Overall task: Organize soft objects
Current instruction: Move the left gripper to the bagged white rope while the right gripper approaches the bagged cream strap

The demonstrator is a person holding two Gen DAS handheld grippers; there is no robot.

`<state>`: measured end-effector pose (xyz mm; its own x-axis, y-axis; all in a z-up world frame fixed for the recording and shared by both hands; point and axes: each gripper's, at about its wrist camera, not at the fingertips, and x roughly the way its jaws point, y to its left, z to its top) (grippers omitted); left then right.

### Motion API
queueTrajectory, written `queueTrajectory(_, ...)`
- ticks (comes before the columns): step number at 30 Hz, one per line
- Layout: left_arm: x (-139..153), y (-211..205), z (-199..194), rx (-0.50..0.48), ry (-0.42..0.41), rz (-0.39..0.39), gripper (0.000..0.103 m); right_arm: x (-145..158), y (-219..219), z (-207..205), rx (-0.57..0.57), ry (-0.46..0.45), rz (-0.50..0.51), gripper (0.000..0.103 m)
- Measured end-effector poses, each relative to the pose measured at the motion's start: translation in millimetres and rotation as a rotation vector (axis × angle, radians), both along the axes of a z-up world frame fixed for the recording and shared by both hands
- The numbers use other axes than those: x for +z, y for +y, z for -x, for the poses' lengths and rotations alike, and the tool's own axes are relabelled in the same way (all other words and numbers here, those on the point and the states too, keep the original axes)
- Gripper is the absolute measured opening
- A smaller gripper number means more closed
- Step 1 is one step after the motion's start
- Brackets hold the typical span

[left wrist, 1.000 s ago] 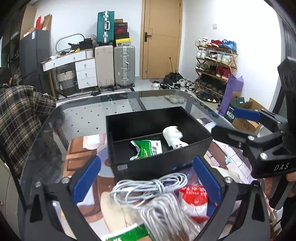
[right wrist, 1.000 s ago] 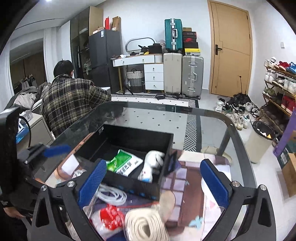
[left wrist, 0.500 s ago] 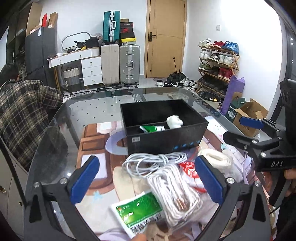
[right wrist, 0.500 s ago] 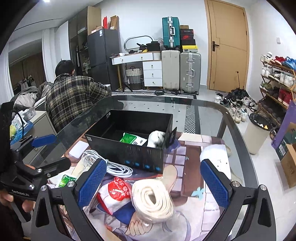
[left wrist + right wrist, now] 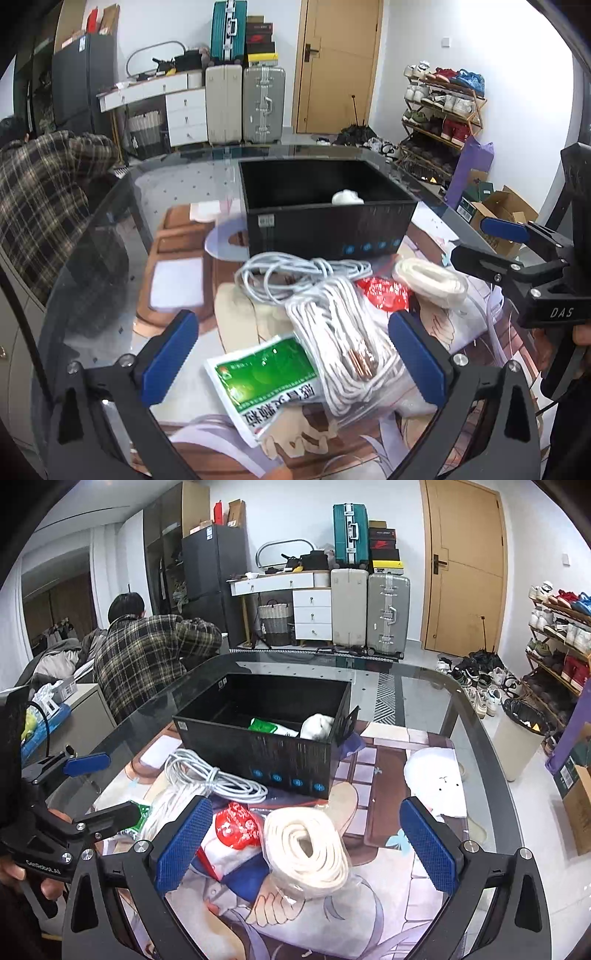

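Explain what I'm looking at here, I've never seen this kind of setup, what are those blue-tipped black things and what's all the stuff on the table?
These are two handheld claws, not a robot; a person holds one in each hand. Each picture comes from a camera mounted on one claw, looking out between its blue-padded fingers. The left claw and right claw are both open and hold nothing. On the glass table stands a black box with a green packet and a white soft item already inside. In front of it lie a grey cable coil, a bagged white cord bundle, a red packet, a cream rope roll and another green packet.
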<state>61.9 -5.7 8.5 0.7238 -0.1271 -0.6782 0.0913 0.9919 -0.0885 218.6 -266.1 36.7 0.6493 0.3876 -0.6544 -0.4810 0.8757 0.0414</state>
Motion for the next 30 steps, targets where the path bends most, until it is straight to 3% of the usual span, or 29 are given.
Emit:
queueTrajectory(20, -25, -22, -7, -0.067, 0.088, 0.062, 0.103, -52, 0, -25, -0.042, 0.145, 0.079, 0.103)
queueTrajectory(30, -36, -23, -19, -0.078, 0.136, 0.105, 0.103, -65, -3, -32, -0.051, 0.200, 0.061, 0.103)
